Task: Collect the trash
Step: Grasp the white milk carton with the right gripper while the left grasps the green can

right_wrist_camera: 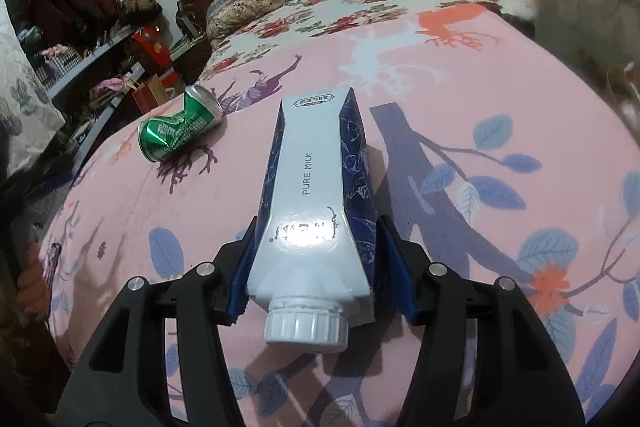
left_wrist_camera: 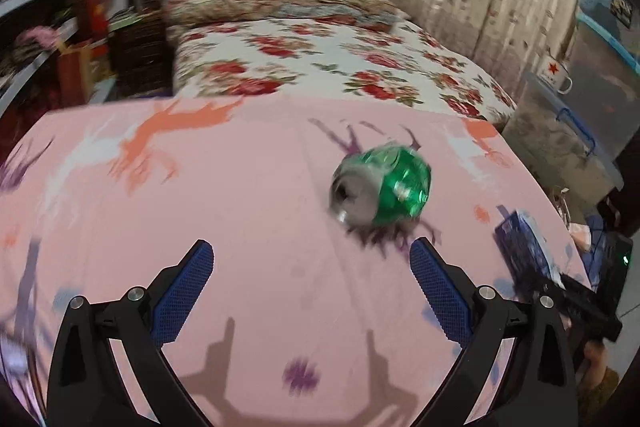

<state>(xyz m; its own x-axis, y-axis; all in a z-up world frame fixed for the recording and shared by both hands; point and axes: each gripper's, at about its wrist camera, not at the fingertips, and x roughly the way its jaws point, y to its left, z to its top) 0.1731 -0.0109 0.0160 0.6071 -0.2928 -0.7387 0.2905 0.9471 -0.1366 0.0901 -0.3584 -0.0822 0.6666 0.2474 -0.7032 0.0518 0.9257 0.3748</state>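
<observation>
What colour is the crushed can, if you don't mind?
The can is green with silver ends, clearest in the right wrist view.

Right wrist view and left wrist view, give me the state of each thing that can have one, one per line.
Milk carton: cap on, clamped between the right hand-held gripper's pads.
Green can: crushed, lying on its side on the pink cloth, free.
Right hand-held gripper: shut on the carton.
Left hand-held gripper: open, empty, short of the can.
</observation>
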